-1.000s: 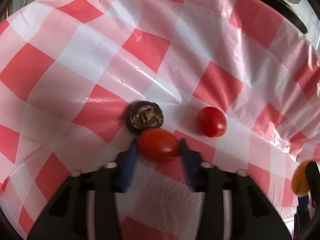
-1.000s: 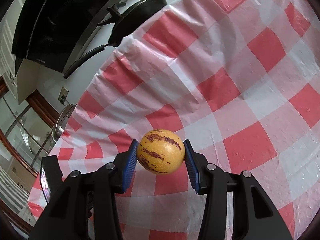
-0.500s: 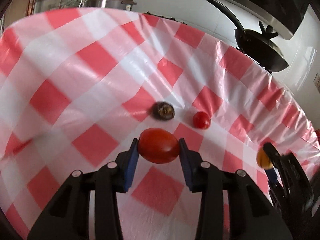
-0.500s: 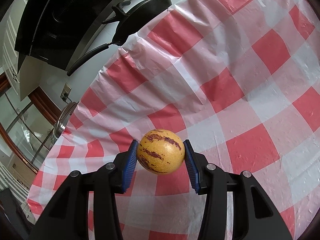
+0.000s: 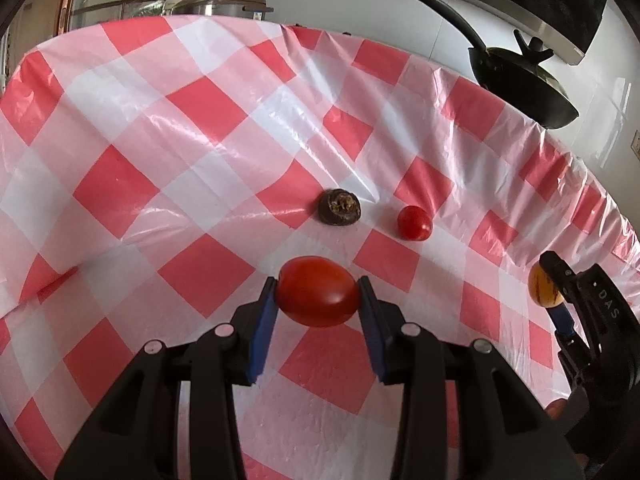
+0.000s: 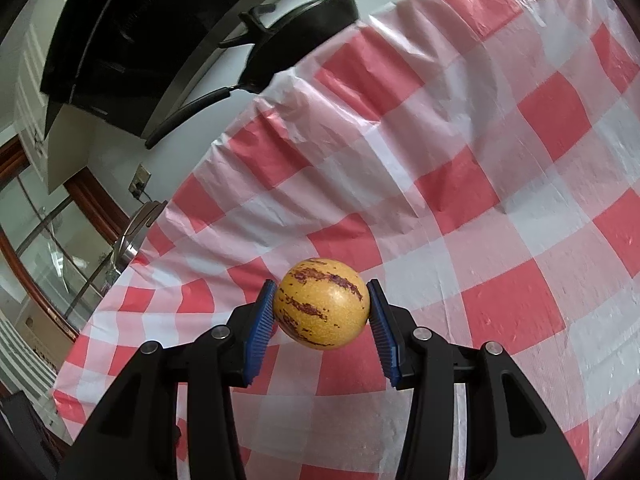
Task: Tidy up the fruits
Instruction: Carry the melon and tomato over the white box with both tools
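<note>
My left gripper (image 5: 318, 296) is shut on an oval red tomato (image 5: 318, 291) and holds it above the red-and-white checked tablecloth (image 5: 200, 168). Beyond it on the cloth lie a dark brown round fruit (image 5: 340, 207) and a small red tomato (image 5: 414, 223). My right gripper (image 6: 322, 312) is shut on a yellow ball-shaped fruit with purple streaks (image 6: 321, 309), held above the cloth. That fruit (image 5: 543, 286) and the right gripper also show at the right edge of the left wrist view.
A black pan (image 5: 520, 80) stands past the table's far right edge, under a black range hood (image 6: 152, 28). A steel pot (image 5: 220, 2) sits behind the far edge. The cloth's edge (image 6: 100, 340) drops off at the left in the right wrist view.
My left gripper has risen and pulled back with the oval tomato; the brown fruit and the small tomato now look farther away. The right gripper has stayed nearly still with its fruit.
</note>
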`<state>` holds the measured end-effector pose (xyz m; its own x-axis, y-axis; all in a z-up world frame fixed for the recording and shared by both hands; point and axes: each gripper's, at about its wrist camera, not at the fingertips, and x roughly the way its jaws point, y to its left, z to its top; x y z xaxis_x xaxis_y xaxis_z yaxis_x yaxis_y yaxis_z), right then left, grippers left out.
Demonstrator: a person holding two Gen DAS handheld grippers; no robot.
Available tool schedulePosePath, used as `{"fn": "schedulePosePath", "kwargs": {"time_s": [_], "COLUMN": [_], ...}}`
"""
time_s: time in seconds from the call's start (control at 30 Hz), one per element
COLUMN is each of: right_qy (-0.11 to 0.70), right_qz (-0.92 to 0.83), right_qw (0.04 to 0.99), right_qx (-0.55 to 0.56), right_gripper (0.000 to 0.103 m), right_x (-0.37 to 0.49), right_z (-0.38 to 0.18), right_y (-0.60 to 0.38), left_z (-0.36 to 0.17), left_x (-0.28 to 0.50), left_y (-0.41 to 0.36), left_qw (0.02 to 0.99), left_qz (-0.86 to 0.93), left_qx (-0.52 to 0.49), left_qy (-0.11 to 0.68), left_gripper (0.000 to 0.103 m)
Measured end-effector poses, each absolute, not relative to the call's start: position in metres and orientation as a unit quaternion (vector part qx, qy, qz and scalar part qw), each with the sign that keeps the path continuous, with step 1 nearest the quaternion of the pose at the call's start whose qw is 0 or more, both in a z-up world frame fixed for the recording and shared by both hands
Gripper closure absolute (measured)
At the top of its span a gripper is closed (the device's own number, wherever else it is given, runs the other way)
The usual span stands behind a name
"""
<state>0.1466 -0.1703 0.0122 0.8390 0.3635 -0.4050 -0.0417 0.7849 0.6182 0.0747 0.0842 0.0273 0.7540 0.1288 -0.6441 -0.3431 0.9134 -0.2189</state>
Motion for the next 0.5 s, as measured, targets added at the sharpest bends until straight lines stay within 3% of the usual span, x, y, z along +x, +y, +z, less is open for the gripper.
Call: {"fn": "schedulePosePath", "kwargs": {"time_s": [0.27, 0.5], "right_qy": [0.24, 0.283], "right_qz": [0.123, 0.161], "right_qw": [0.912, 0.883], "right_qx": [0.309, 0.337], "right_gripper": [0.057, 0.057], "right_x": [0.138, 0.077], "right_z": [0.017, 0.02], "right_y": [-0.169, -0.152], "left_z": [0.03, 0.04], "left_x": [0.045, -0.021], "left_y": [0.095, 0.122], "left_qw": [0.927, 0.926], "left_qz": [0.136, 0.162], "left_qx": [-0.172, -0.199], "left_qy": [0.305, 0.275], "left_gripper": [0.063, 0.063]}}
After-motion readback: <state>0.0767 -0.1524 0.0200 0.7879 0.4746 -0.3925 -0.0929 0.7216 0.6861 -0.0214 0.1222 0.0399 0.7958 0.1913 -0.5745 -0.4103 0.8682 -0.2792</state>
